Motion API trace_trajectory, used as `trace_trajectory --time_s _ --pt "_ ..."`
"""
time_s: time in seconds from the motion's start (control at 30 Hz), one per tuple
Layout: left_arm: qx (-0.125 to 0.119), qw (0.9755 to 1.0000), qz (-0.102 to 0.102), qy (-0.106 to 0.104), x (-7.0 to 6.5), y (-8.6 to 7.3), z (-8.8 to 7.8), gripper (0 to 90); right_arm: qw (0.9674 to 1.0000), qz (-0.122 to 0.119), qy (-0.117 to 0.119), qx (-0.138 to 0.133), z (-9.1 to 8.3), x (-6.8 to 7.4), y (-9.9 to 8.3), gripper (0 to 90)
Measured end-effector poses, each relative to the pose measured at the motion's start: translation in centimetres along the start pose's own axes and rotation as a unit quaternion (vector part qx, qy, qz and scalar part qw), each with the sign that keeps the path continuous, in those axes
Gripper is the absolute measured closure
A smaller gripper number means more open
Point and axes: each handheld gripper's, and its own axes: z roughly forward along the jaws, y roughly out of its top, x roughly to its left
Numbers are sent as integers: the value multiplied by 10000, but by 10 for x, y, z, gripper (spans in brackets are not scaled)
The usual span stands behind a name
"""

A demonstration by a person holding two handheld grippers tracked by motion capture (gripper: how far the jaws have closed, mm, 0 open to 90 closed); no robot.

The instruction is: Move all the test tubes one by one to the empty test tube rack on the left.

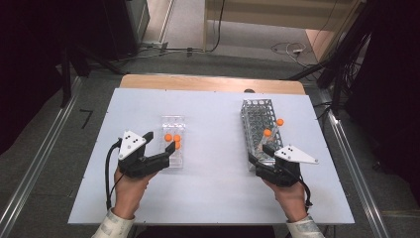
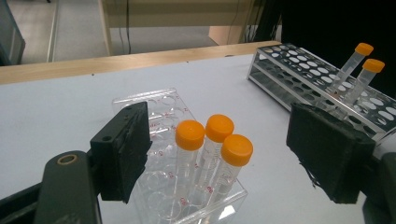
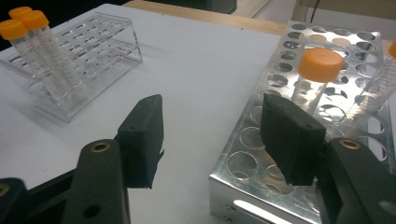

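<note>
On the pale blue-white tabletop (image 1: pixel 213 198), a clear plastic tube rack (image 1: pixel 173 141) stands left of centre, its long side running toward the far edge. Three orange-capped centrifuge tubes (image 2: pixel 212 154) stand upright together at the rack's near end, their caps almost touching. The left gripper (image 1: pixel 159 148) sits at that near end with its jaws spread; in the left gripper view one black pad is at the rack's left wall and the other is well off to the right, and neither pad presses on a tube or on the rack.

Toward the right edge, a metal tube rack (image 1: pixel 260 129) with rows of round holes lies with its long side running toward the far edge. Two more orange-capped tubes (image 1: pixel 273 128) stand in it, leaning slightly, about halfway along its length. The right gripper (image 1: pixel 261 157) is at the metal rack's near end, jaws spread. In the right gripper view one pad hangs over the bare tabletop just left of the rack, and the other is over the rack's near holes, in front of the nearer capped tube (image 3: pixel 317 74); nothing is pinched between them.

A wooden strip (image 1: pixel 213 83) runs along the table's far edge.
</note>
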Motion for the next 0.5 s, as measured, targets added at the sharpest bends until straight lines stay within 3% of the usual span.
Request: trace_trajectory --time_s 0.5 --pt "-12 10000 25 -10 0 0 -1 215 9994 113 -333 -15 2 -13 -2 386"
